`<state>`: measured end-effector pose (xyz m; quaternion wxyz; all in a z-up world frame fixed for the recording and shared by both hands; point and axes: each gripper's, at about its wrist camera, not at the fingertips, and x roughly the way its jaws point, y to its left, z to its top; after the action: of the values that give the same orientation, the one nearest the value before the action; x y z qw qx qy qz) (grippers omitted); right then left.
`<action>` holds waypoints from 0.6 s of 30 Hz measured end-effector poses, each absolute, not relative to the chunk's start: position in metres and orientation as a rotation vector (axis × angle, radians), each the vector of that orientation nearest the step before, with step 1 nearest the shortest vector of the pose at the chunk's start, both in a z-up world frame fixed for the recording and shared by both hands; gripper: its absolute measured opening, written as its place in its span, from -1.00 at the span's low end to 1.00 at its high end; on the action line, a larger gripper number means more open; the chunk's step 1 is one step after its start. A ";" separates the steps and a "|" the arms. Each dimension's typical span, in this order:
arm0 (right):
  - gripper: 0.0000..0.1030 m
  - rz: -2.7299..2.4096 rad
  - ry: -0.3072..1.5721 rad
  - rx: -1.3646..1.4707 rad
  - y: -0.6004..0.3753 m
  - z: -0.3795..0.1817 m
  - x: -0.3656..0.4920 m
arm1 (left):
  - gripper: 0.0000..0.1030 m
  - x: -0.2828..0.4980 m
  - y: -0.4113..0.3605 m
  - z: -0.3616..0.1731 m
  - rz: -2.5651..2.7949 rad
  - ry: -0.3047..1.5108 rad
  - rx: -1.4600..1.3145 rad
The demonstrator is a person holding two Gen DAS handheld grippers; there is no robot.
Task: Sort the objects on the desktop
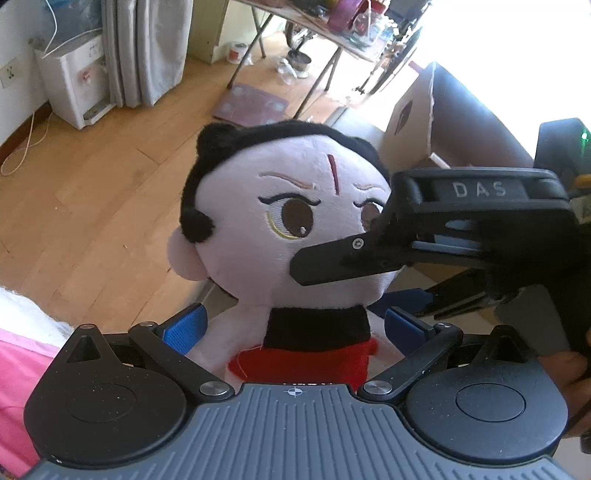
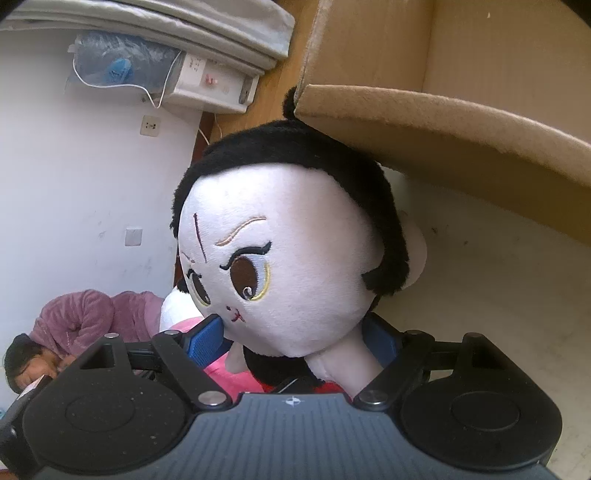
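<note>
A plush doll with black hair, a pale face, a black collar and a red top fills the left wrist view. My left gripper is shut on it, a blue pad against each side of its body below the collar. My right gripper reaches in from the right, one black finger lying across the doll's cheek. The right wrist view shows the doll from the side, its head tilted. There my right gripper has its blue pads pressed on the neck under the chin. The doll's legs are hidden.
An open cardboard box stands just behind the doll's head, on a pale surface; it also shows as the box. A person in purple lies low at the left. Wooden floor, a water dispenser, a cluttered folding table.
</note>
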<state>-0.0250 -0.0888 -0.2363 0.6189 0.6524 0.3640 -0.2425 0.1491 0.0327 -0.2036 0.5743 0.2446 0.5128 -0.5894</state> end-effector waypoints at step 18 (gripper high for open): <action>0.66 -0.506 0.902 1.507 -0.079 -0.236 -0.047 | 0.99 0.132 0.036 -0.210 -1.435 1.279 0.574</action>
<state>-0.0470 -0.0795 -0.2363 0.6107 0.6529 0.3910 -0.2190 0.1322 0.0358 -0.2105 0.5378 0.2413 0.5375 -0.6030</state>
